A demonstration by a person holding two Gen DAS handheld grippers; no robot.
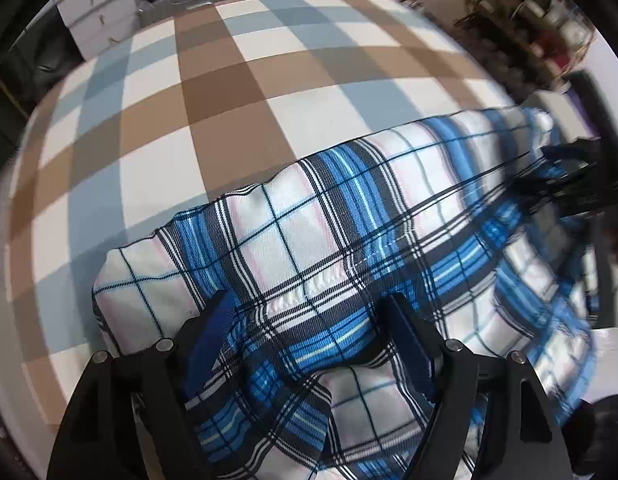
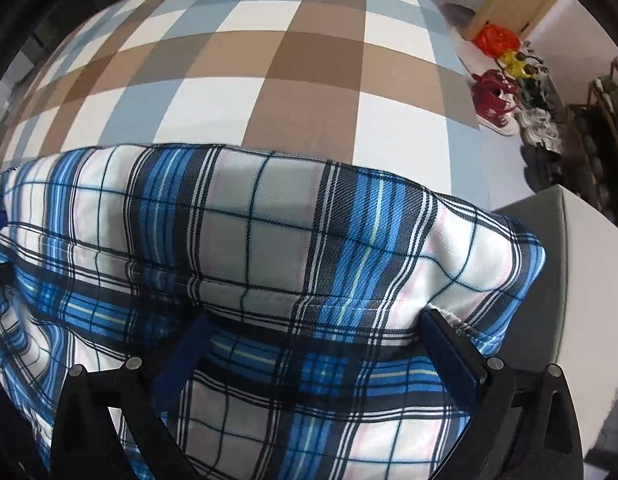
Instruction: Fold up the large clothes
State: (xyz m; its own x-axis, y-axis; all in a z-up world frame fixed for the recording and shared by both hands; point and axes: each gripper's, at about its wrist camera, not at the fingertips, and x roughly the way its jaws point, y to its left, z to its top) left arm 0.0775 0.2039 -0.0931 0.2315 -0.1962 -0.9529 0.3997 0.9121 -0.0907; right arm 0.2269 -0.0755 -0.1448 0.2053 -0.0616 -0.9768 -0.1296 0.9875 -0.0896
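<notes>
Left wrist view: one plaid garment [image 1: 309, 240], blue, white and black, lying folded on one checked bed cover [image 1: 229, 80]; its long axis runs left to right across your front, its far fold edge towards the open cover.

Left gripper [image 1: 309, 320]: jaws wide apart, pointing steeply down, straddling a bunched ridge of the cloth near the garment's left end. You do not appear to be pinching it; the pads stand clear on both sides.

Right gripper [image 2: 313, 332]: jaws likewise apart, cloth lying between them, at the garment's right end [image 2: 269, 220]. It also shows at the right edge of the left wrist view, blurred.

Each hand sits directly over its own end, so neither has further to go.

Off the bed, far right: one red shoe [image 2: 493, 100], one orange bag [image 2: 497, 38]. Far left: one white drawer unit [image 1: 97, 12].
</notes>
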